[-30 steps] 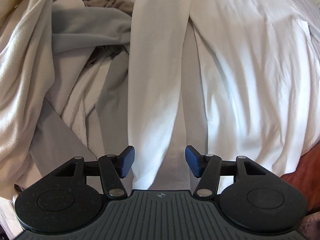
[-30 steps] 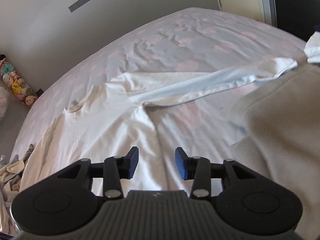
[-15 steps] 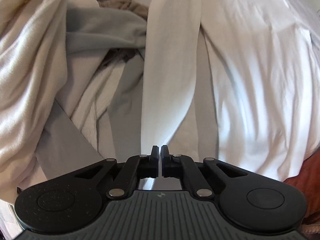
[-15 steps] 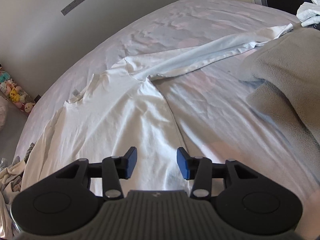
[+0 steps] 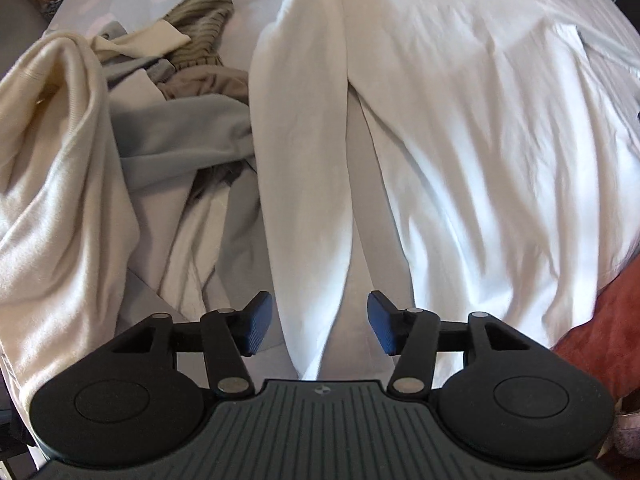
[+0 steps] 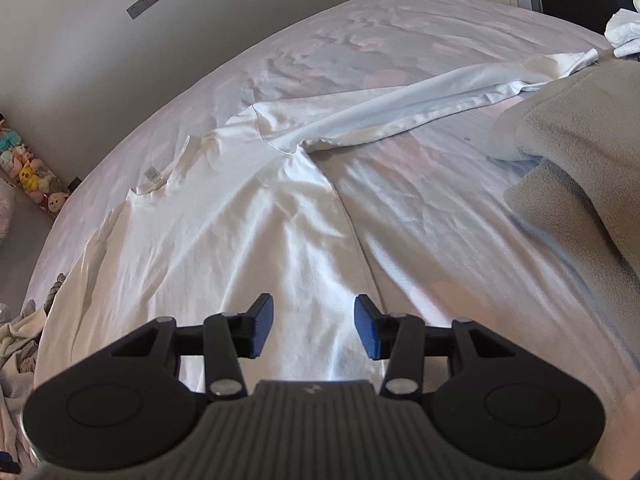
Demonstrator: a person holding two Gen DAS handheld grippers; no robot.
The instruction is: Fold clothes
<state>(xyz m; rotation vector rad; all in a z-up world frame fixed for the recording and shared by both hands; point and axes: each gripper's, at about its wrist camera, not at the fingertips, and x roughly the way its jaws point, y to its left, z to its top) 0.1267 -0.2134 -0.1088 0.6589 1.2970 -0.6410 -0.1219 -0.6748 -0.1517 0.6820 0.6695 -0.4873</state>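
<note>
A white long-sleeved shirt (image 6: 224,240) lies spread flat on the bed. One sleeve (image 6: 420,96) stretches away to the far right. The other sleeve (image 5: 304,168) runs toward the camera in the left wrist view, beside the shirt's body (image 5: 480,128). My left gripper (image 5: 318,328) is open, its blue pads either side of that sleeve's near end, not touching it. Over the shirt's lower hem area, near its right side edge, hangs my right gripper (image 6: 314,330), open with nothing between its fingers.
A heap of other clothes lies left of the sleeve: a cream garment (image 5: 56,184), a light blue one (image 5: 180,136), an olive ribbed one (image 5: 204,12). A grey fleece blanket (image 6: 580,152) covers the bed's right side. Plush toys (image 6: 28,176) line the floor by the wall.
My left gripper shut on the sleeve's end half a second ago and has now opened again, having pulled back a little. My right gripper drifted left over the shirt, staying open.
</note>
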